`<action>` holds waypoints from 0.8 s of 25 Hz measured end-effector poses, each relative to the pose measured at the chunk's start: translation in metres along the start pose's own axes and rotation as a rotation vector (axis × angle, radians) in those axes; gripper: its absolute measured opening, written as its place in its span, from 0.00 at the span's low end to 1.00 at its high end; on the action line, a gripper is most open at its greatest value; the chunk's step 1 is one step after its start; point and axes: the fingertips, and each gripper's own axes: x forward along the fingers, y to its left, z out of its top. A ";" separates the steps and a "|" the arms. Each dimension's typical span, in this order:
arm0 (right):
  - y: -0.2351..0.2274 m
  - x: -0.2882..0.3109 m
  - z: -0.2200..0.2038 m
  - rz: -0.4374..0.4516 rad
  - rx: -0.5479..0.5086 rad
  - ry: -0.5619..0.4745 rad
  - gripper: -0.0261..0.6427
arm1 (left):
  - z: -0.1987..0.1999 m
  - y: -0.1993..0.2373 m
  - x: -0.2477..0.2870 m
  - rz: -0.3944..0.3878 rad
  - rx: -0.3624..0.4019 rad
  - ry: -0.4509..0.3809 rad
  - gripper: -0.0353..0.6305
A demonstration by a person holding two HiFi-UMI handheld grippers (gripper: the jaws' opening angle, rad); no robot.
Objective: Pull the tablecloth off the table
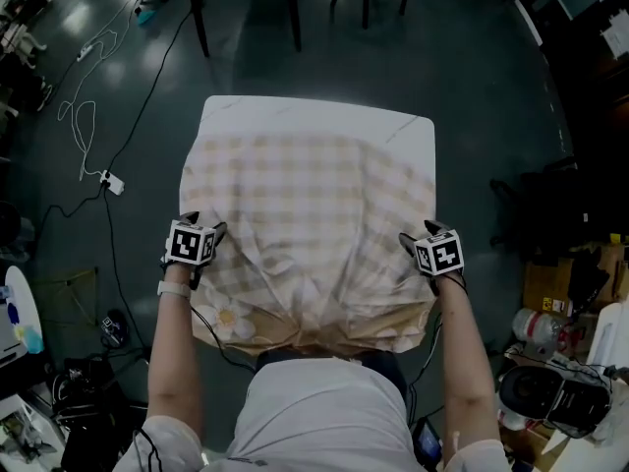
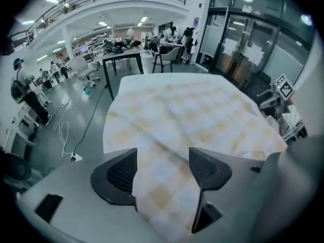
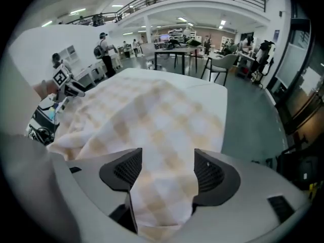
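Holds left gripper (image 2: pixel 162 172) at cloth's (image 1: pixel 310 214) left edge, jaws spread wide, fabric lying loose between them. Leaves cloth rumpled on table (image 1: pixel 314 111), bunched toward near side. Keeps right gripper (image 3: pixel 167 172) at right edge, jaws equally spread, a fold between, unpinched.

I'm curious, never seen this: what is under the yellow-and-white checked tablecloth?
A white square table, bare only along its far edge. The yellow-and-white checked tablecloth hides the rest of it.
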 end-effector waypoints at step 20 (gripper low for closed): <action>-0.013 0.047 -0.007 -0.021 0.043 0.163 0.47 | 0.000 0.030 0.041 0.027 -0.057 0.032 0.53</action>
